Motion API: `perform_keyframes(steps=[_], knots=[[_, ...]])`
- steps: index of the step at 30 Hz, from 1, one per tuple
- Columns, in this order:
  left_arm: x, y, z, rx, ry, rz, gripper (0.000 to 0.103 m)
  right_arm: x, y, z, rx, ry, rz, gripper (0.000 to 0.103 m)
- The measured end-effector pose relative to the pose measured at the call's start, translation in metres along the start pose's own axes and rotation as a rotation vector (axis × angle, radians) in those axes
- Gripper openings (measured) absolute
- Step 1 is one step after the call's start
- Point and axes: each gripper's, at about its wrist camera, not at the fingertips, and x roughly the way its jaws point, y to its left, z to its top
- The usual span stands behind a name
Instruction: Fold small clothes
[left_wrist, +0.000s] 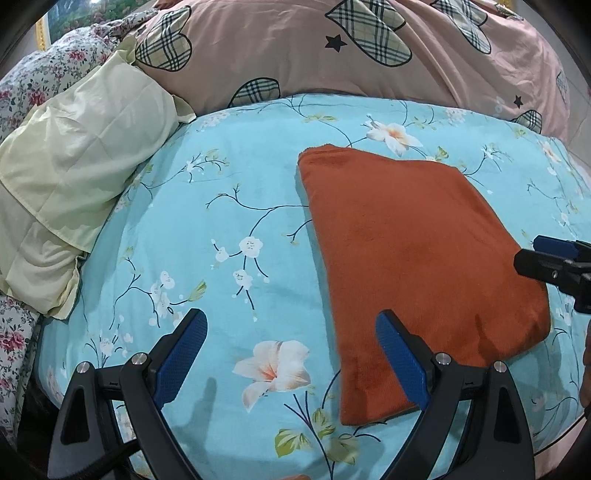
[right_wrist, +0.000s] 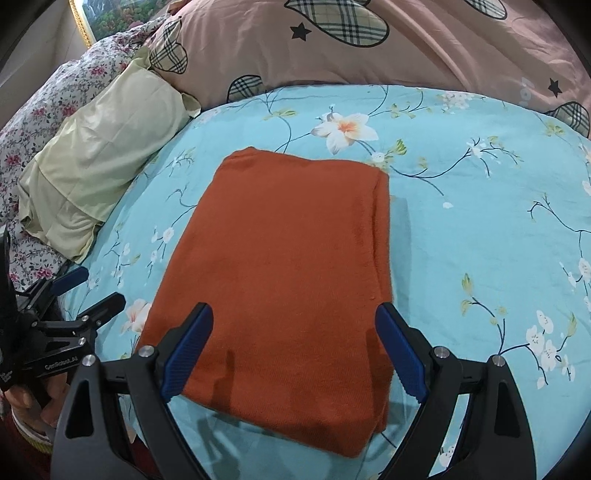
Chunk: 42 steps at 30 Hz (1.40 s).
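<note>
A rust-orange cloth (left_wrist: 417, 251) lies folded into a flat rectangle on the blue floral bedsheet (left_wrist: 229, 206); it also shows in the right wrist view (right_wrist: 288, 266). My left gripper (left_wrist: 291, 321) is open and empty, hovering above the sheet at the cloth's left edge. My right gripper (right_wrist: 295, 317) is open and empty, hovering over the near end of the cloth. The left gripper shows at the left edge of the right wrist view (right_wrist: 92, 288), and the right gripper's fingers (left_wrist: 546, 254) at the right edge of the left wrist view.
A pale yellow pillow (left_wrist: 74, 184) lies at the left, also in the right wrist view (right_wrist: 99, 162). A pink quilt with plaid hearts (left_wrist: 332, 51) is bunched along the back. A floral bedcover (right_wrist: 40, 122) lies at far left.
</note>
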Motion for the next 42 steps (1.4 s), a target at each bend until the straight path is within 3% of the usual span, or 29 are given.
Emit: perform_keyframes(steps=[11, 22, 42], knots=[[-0.017, -0.004, -0.007, 0.009, -0.017, -0.018, 0.094, -0.012, 0.014, -0.022, -0.028, 0.020, -0.011, 0.090], [-0.059, -0.004, -0.026, 0.030, -0.063, -0.039, 0.094, -0.060, 0.023, -0.050, -0.044, -0.028, -0.023, 0.090], [-0.073, -0.013, -0.040, 0.051, -0.080, -0.049, 0.094, -0.075, 0.030, -0.071, -0.049, -0.038, -0.031, 0.090]])
